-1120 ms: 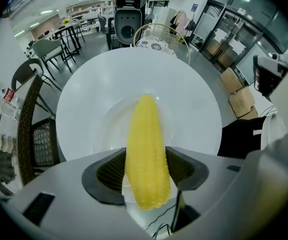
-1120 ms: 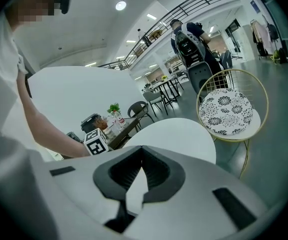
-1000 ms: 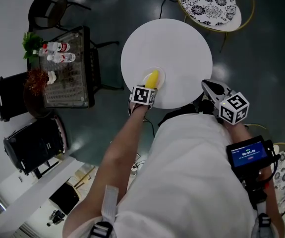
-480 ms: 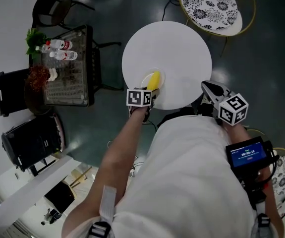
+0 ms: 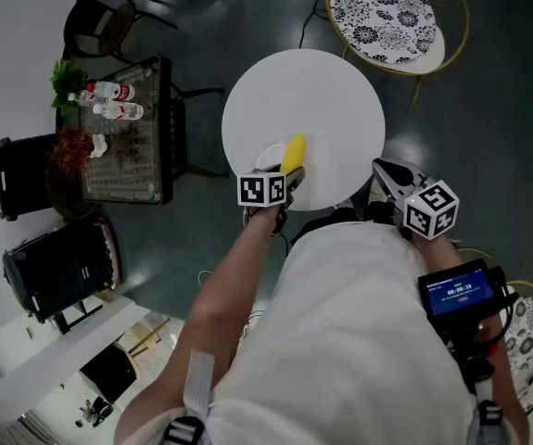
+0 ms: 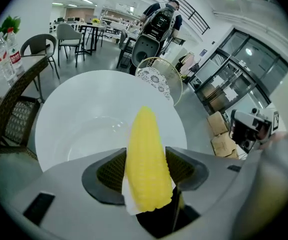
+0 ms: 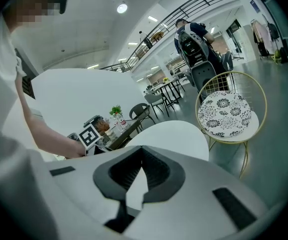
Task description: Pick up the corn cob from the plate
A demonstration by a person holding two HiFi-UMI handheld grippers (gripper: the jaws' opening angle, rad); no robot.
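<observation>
Currently: left claw (image 6: pixel 145 170) clamped on corn cob (image 6: pixel 145 134) at butt end, tip pointing forward; cob apparently lifted, over right edge of plate (image 6: pixel 91 134). Right claw (image 7: pixel 136 176) together, empty, idle well right of plate, beyond worktop (image 5: pixel 331 100) edge.

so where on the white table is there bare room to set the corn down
The white table is bare on its far and right parts, beyond the plate. The near edge is crowded: plate, corn cob, left hand-held gripper.

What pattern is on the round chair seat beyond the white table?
Black flower-like motifs on white; the chair seat shows best in the head view.
</observation>
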